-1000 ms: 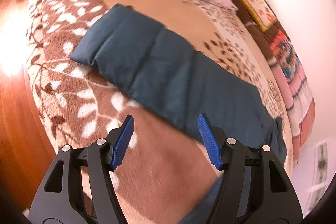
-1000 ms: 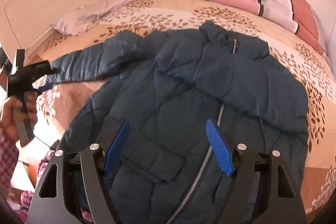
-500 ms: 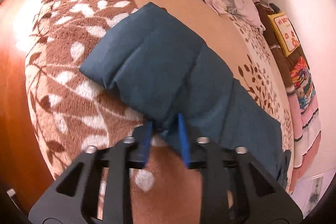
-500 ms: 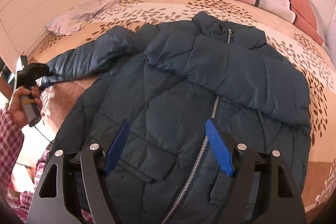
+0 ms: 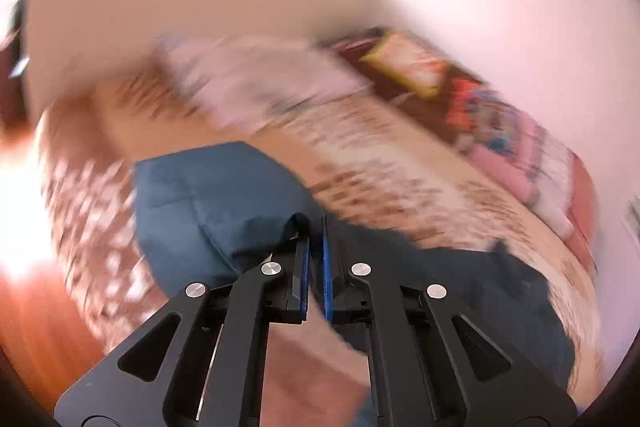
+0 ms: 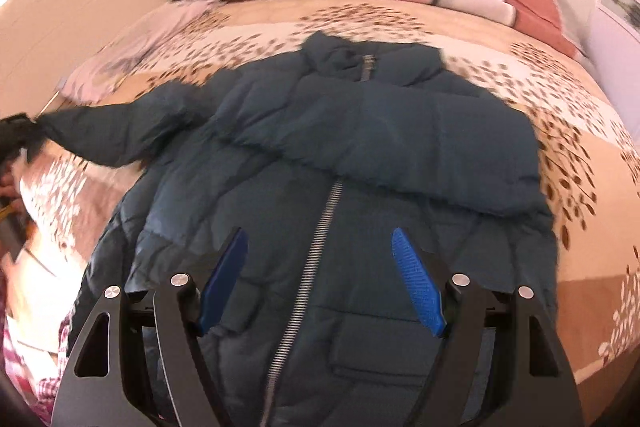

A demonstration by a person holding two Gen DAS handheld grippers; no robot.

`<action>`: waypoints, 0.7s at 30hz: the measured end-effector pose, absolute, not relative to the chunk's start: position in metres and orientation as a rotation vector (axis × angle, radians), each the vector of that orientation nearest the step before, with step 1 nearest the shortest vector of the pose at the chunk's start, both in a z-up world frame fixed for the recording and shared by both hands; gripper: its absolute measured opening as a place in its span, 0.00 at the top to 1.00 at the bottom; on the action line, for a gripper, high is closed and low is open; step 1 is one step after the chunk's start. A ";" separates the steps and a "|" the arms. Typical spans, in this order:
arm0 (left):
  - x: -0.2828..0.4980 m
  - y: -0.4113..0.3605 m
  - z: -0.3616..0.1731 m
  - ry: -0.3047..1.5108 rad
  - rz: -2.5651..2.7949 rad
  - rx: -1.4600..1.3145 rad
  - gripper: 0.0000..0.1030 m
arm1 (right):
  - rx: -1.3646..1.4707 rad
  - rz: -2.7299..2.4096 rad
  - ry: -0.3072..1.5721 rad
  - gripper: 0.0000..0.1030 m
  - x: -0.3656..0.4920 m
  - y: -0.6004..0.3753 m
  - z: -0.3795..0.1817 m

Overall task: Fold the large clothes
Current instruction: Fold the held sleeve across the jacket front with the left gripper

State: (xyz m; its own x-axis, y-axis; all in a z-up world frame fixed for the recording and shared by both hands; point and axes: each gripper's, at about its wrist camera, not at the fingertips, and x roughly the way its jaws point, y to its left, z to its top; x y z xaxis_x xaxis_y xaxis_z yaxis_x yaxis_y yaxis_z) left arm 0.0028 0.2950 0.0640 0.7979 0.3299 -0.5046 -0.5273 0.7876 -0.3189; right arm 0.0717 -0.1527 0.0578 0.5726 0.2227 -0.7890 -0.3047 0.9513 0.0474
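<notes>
Left wrist view: my left gripper [image 5: 315, 227] has just clamped shut on the cuff of the dark blue quilted puffer jacket [image 6: 340, 167] and lifted it (sleeve fold starting). My right gripper [image 6: 320, 259] hangs open, empty, over the jacket's zip, bed's near end.

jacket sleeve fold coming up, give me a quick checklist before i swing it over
1. Left gripper shut on the sleeve cuff: ok, fabric is pinched between the pads; jaws have just been closing.
2. Sleeve lifted off the bed: ok, in the right wrist view it hangs taut from the grip.
3. Right gripper free: ok, open over the zipper, holding nothing.
4. Other sleeve already folded across the chest of the jacket: ok.
5. Jacket body flat: ok, zipped and spread out.
6. Grip depth on the cuff: cannot tell, the left wrist view is blurred.
</notes>
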 end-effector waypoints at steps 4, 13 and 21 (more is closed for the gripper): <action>0.021 0.223 0.115 0.379 0.259 -0.306 0.96 | -0.040 0.249 0.886 0.29 0.071 -0.187 0.064; 0.083 0.054 0.102 0.528 -0.210 -0.115 0.96 | 0.099 0.093 0.863 0.29 0.063 -0.276 0.062; 0.129 -0.038 0.006 0.845 -0.318 -0.004 0.87 | 0.152 0.049 0.902 0.29 0.058 -0.308 0.046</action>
State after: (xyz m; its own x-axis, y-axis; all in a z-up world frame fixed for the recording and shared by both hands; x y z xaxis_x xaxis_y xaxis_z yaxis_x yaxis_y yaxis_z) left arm 0.1287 -0.0380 0.0060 0.6195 -0.2787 -0.7339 0.2752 0.9526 -0.1295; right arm 0.0580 -0.3077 0.0461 0.6198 0.1059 -0.7776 0.0218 0.9882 0.1519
